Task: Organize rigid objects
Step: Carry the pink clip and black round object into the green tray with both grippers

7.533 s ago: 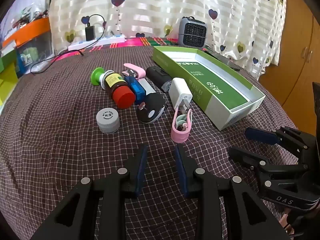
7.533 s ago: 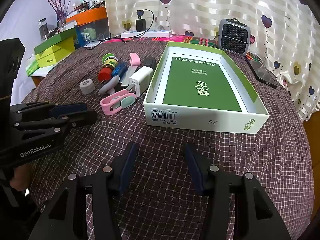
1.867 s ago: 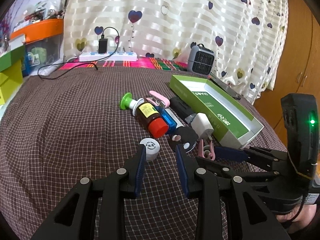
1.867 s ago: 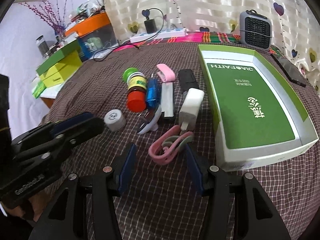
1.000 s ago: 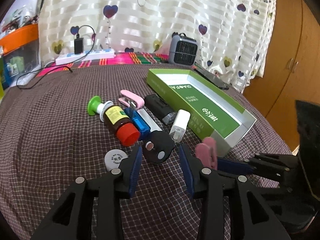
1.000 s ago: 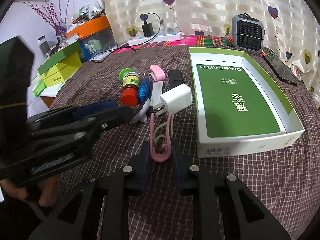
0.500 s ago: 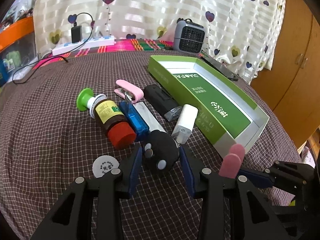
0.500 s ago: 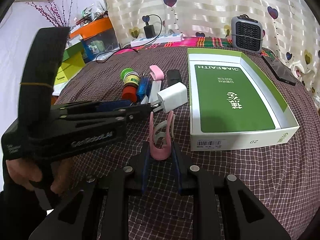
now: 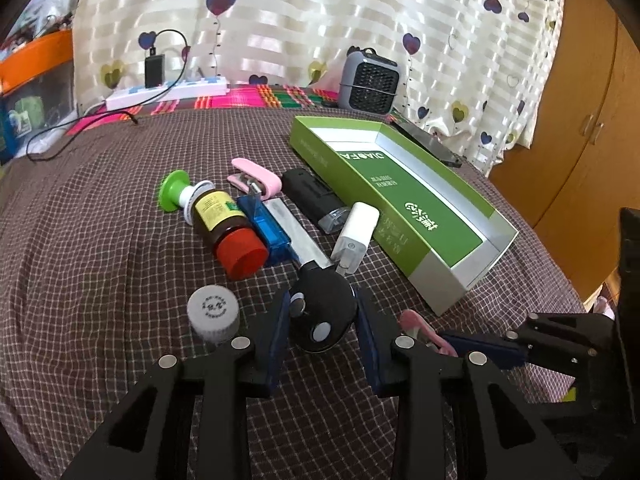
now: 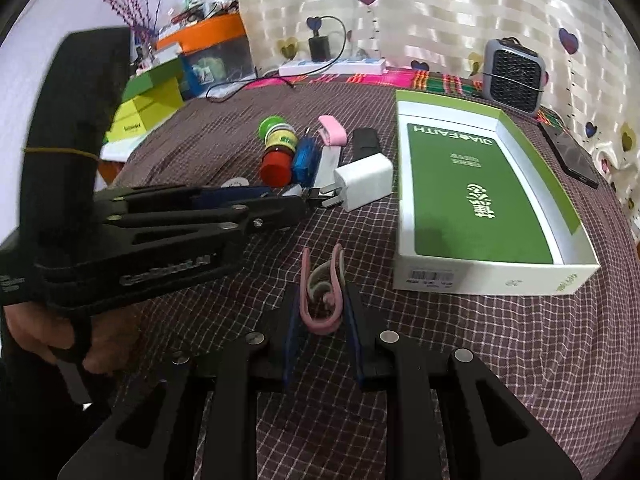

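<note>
Progress: green box holds nothing, items remain mid-worktop | left gripper fingers closing around black key fob | right gripper clenched on pink clip

1 green box, 2 bottles, 2 pink clips, 1 charger

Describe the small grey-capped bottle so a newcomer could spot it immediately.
Start at the green box, then cross the row of items to the red-capped brown bottle. Nearer the camera stands the small bottle, alone upright, with a ribbed grey cap.
</note>
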Demonstrator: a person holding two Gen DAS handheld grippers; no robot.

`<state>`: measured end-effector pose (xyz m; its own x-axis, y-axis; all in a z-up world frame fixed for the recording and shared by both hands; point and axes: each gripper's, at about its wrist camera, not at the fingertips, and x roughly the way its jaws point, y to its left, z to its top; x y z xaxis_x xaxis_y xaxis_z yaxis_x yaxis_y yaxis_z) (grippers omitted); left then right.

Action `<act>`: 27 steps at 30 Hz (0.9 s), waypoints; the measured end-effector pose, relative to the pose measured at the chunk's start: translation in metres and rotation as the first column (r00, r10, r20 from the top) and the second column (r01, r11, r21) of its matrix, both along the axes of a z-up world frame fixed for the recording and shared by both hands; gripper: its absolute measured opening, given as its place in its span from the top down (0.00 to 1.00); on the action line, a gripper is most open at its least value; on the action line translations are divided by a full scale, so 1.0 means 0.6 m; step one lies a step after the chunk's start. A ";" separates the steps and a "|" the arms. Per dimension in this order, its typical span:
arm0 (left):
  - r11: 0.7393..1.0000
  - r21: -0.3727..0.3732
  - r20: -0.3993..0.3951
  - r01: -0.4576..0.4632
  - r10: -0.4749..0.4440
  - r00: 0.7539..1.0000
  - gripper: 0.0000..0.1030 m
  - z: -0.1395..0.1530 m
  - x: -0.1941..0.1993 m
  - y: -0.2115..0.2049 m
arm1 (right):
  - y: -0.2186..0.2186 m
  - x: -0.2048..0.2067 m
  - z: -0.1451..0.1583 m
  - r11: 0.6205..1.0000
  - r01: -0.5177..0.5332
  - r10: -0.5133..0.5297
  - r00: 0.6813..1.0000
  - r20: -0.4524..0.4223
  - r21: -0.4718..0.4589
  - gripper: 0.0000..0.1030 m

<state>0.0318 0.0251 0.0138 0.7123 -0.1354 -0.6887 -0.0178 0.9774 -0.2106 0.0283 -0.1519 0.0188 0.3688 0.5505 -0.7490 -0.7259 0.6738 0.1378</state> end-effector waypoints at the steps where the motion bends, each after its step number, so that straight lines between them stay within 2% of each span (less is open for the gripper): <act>1: 1.000 -0.002 0.000 -0.003 0.003 1.000 0.70 0.000 -0.003 0.003 | 0.003 0.001 -0.002 1.000 -0.003 0.003 1.000 0.001 -0.003 0.77; 12: 1.000 -0.004 0.012 -0.001 0.001 1.000 0.70 0.002 -0.017 0.008 | 0.016 0.007 -0.005 1.000 -0.006 0.006 1.000 0.014 -0.001 0.76; 27: 0.999 0.041 0.055 -0.012 0.010 0.998 0.70 0.029 -0.029 -0.010 | -0.015 0.008 0.033 0.994 0.008 -0.014 0.998 0.058 0.107 0.76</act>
